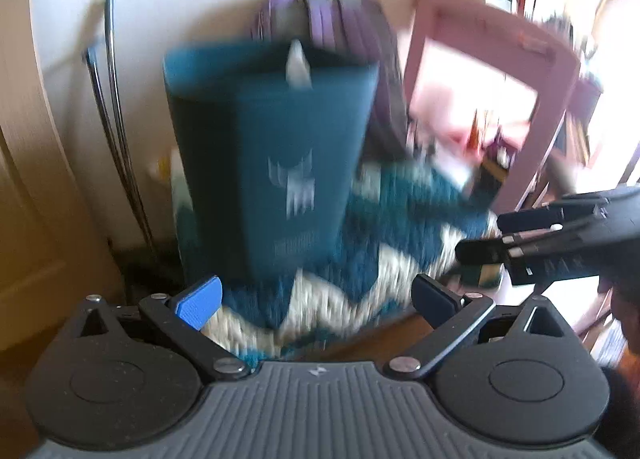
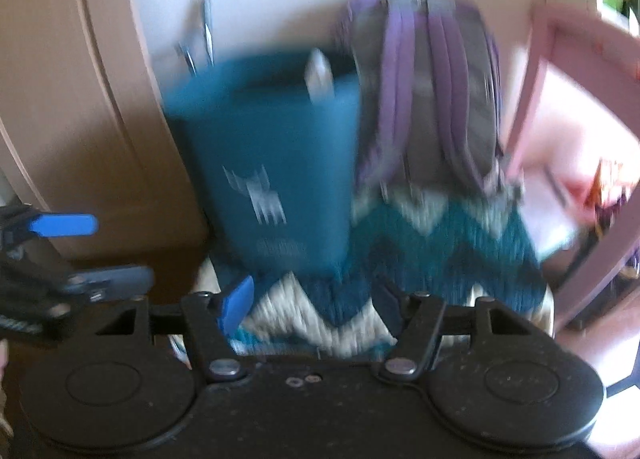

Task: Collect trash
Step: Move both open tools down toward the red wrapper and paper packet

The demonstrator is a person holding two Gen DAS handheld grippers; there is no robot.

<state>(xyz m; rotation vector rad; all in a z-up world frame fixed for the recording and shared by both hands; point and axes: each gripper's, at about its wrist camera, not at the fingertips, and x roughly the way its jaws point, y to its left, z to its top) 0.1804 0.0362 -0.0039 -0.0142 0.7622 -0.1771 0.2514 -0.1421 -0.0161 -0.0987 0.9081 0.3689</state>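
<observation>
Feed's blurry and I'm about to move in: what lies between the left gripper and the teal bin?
Only the zigzag rug, as the left wrist view shows. The left gripper is open and empty, and the teal bin stands on that rug's far part.

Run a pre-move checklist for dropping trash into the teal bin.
1. Teal bin upright on the zigzag rug: ok.
2. Bin mouth open, with one pale scrap sticking up at the rim: ok.
3. Left gripper holding trash: not ok; its fingers stand apart with nothing between them.
4. Right gripper holding trash: not ok; open and empty.
5. Loose trash located on the floor: cannot tell; both views are motion-blurred.
6. Room beside the bin: the purple backpack stands close to its side; whether they touch, cannot tell.
</observation>
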